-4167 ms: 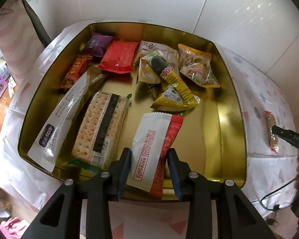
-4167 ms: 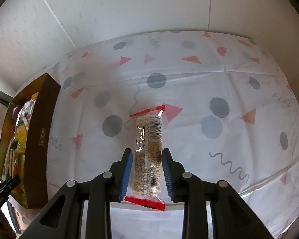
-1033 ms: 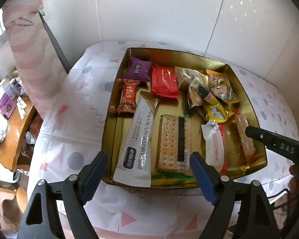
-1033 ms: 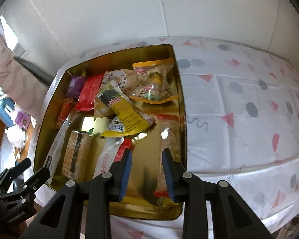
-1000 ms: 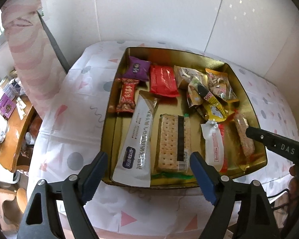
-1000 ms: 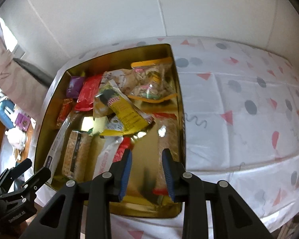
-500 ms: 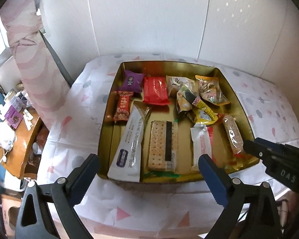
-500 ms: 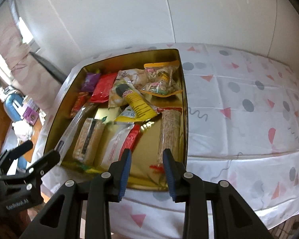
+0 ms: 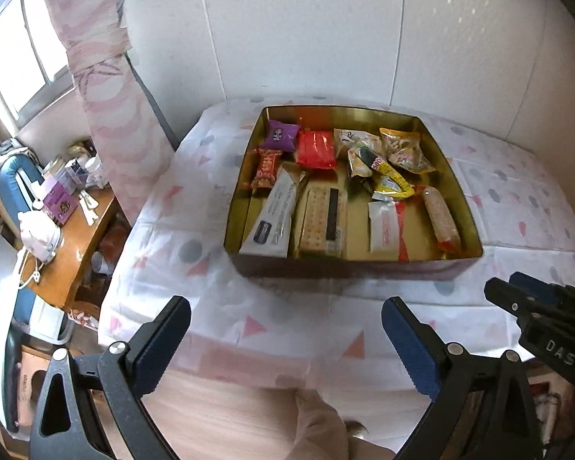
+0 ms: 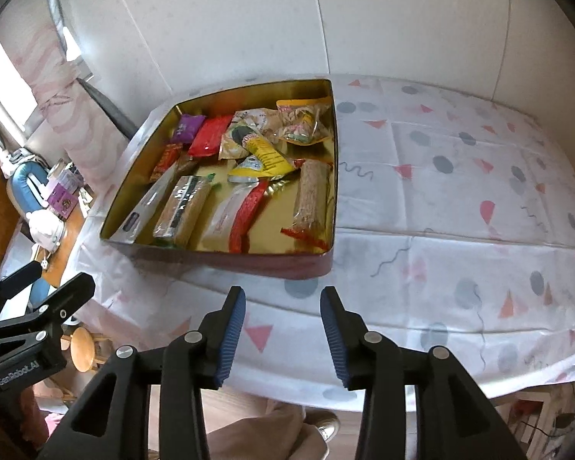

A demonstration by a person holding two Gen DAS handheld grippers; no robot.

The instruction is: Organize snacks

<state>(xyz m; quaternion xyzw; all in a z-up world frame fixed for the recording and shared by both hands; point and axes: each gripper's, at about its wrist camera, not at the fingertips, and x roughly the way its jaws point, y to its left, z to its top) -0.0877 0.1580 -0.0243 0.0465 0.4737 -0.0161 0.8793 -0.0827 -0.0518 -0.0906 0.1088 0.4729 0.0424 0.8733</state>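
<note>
A gold tin tray (image 9: pixel 469 222) (image 10: pixel 335 161) sits on the patterned tablecloth and holds several snacks. Among them are a cereal bar (image 9: pixel 441 220) (image 10: pixel 312 195) at the right side, a white and red packet (image 9: pixel 385 228) (image 10: pixel 234 211), a cracker pack (image 9: pixel 322 218) (image 10: pixel 184 211) and a long white packet (image 9: pixel 274 214). My left gripper (image 9: pixel 285 326) is wide open and empty, held back from the tray's near wall. My right gripper (image 10: pixel 283 306) is open and empty, also in front of the tray and over the table's edge.
The tablecloth (image 10: pixel 460 191) stretches right of the tray. A wooden side table (image 9: pixel 69 230) with small items stands at the left, below table height. A curtain (image 9: pixel 107 88) hangs at the left. A white wall is behind the table.
Both grippers have pulled back and up from the tray. The cereal bar, held by the right gripper earlier, now lies in the tray's right side. The left gripper opened wider.
</note>
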